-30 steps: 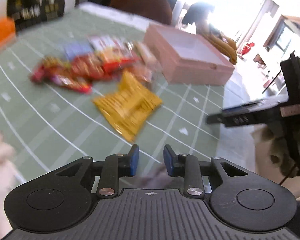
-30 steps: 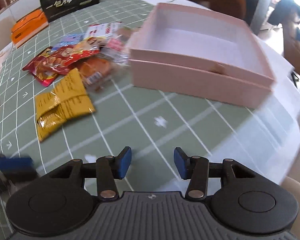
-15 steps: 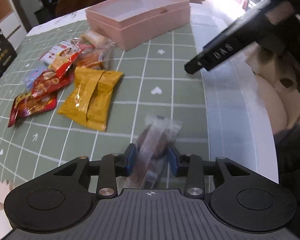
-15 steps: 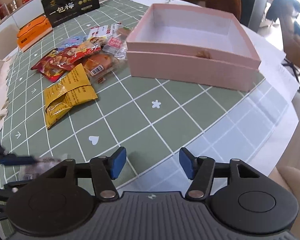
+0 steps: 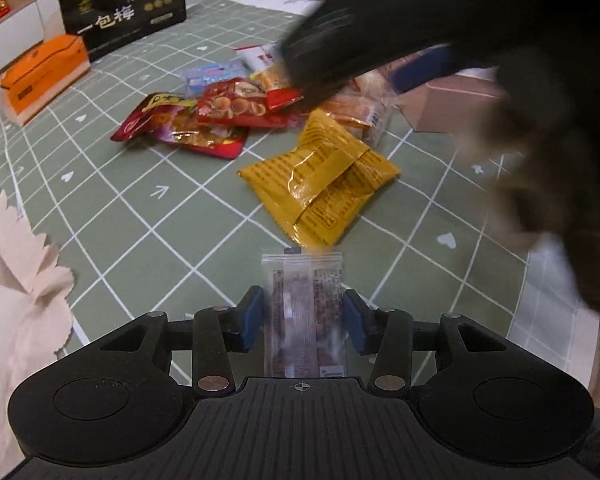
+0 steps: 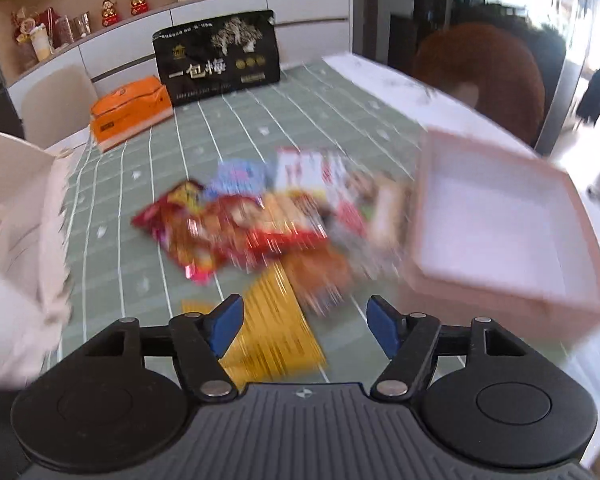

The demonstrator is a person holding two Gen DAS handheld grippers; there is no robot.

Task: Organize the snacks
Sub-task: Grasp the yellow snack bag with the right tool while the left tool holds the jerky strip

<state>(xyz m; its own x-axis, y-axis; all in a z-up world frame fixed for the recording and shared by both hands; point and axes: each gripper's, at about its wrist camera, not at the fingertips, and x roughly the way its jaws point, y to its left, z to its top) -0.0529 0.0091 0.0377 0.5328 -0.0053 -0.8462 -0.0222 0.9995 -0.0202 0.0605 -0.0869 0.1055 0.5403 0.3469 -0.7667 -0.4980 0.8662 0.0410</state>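
I am looking at a table under a green cloth with a white grid (image 5: pixel 148 216); a folded yellow foil packet (image 5: pixel 320 188) is lying on it near a loose heap of red snack bags (image 5: pixel 204 120); a pale pink open cardboard box (image 6: pixel 496 220) is sitting beside the heap; an orange carton (image 6: pixel 128 114) and a black printed bag (image 6: pixel 218 62) are standing at the far edge.

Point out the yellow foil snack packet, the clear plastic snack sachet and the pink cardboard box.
yellow foil snack packet (image 5: pixel 320 184): left wrist view, its folded middle.
clear plastic snack sachet (image 5: pixel 302 300): left wrist view, its centre.
pink cardboard box (image 6: pixel 496 216): right wrist view, its inner floor.
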